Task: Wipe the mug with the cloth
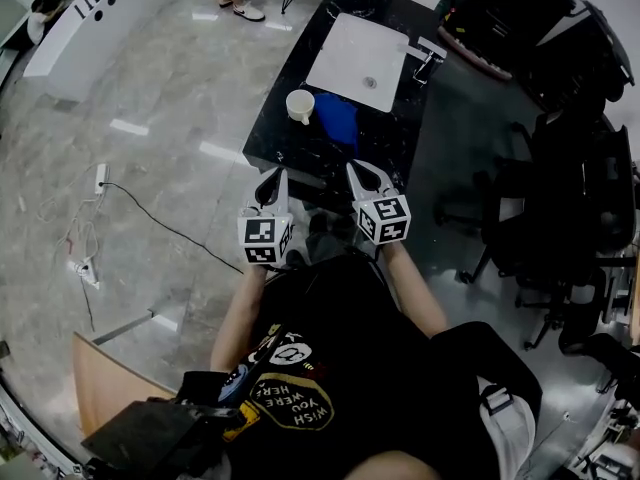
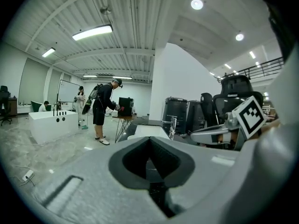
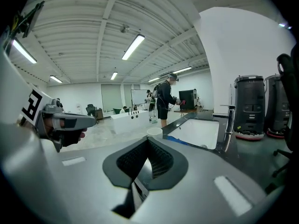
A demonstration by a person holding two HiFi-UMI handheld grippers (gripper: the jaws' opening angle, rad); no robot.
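Head view is showing the left gripper and the right gripper hovering side by side, both jaw pairs pressing together on nothing. On the black counter, the white mug is standing at twelve o'clock from the left gripper, with the blue cloth lying just beside it at four o'clock.

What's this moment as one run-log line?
mug: on counter beside cloth, untouched | left gripper: shut, empty | right gripper: shut, empty
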